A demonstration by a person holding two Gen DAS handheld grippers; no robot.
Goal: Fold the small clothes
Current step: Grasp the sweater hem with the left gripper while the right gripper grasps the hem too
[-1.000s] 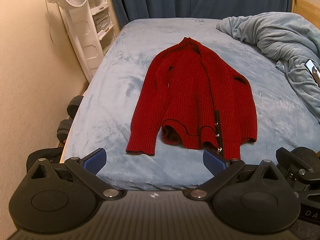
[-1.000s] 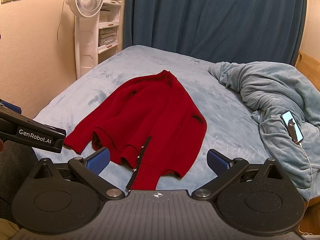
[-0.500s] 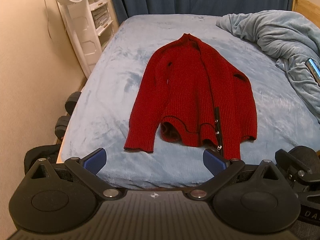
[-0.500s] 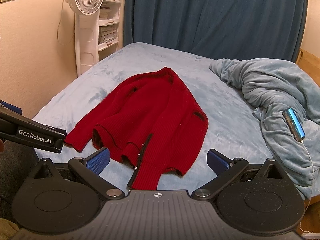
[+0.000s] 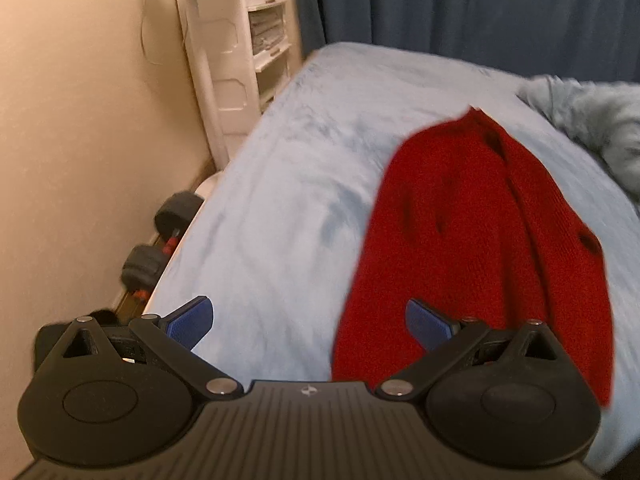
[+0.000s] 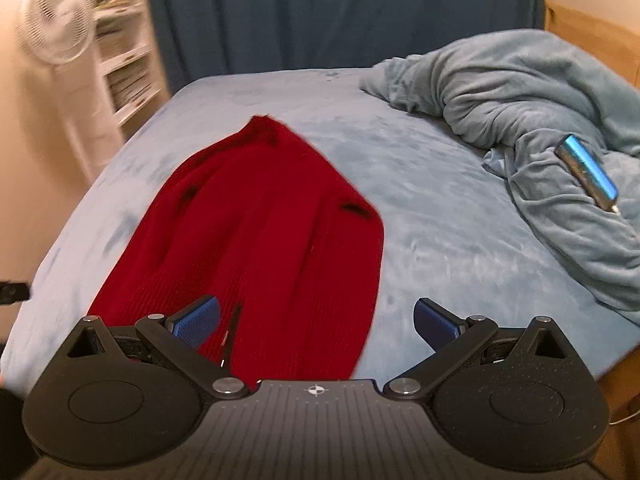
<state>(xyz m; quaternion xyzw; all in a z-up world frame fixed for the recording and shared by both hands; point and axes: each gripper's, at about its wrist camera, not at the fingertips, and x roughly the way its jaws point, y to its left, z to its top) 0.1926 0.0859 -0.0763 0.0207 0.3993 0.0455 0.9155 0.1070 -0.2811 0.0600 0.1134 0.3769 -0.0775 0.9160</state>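
Standing at far left against the beige wall, a white pedestal fan (image 6: 52, 38), blurred in the right wrist view, with white shelving (image 5: 269, 28) just behind it. Lying on the floor between wall and bed, two dark dumbbells (image 5: 160, 240), seen only from the left wrist camera. Spreading across the middle, a pale blue bed (image 6: 420, 208), backed by a dark blue curtain (image 6: 340, 12).

Hovering above the bed's near left edge, the left gripper (image 5: 308, 322), blue pads spread wide, nothing between them; left pad (image 5: 191, 322) over bare bedding, right pad (image 5: 428, 326) in front of the garment's lower left part. Whether touching the fabric, cannot tell.

Lying flat on the bed, collar pointing toward the curtain, hem toward the cameras, a red knit sweater (image 6: 264, 232), with a dark zipper strip (image 6: 232, 332) showing near the hem. Both sleeves appearing to run down along the body.

Hanging over the sweater's near end, the right gripper (image 6: 316, 322), likewise gaping and empty; left pad (image 6: 198, 320) in front of red knit, right pad (image 6: 436, 322) in front of bare bedding just right of the sweater.

Heaped at far right, a rumpled grey-blue blanket (image 6: 520, 100), with a phone (image 6: 588, 174) resting tilted on its folds, well apart from the sweater.
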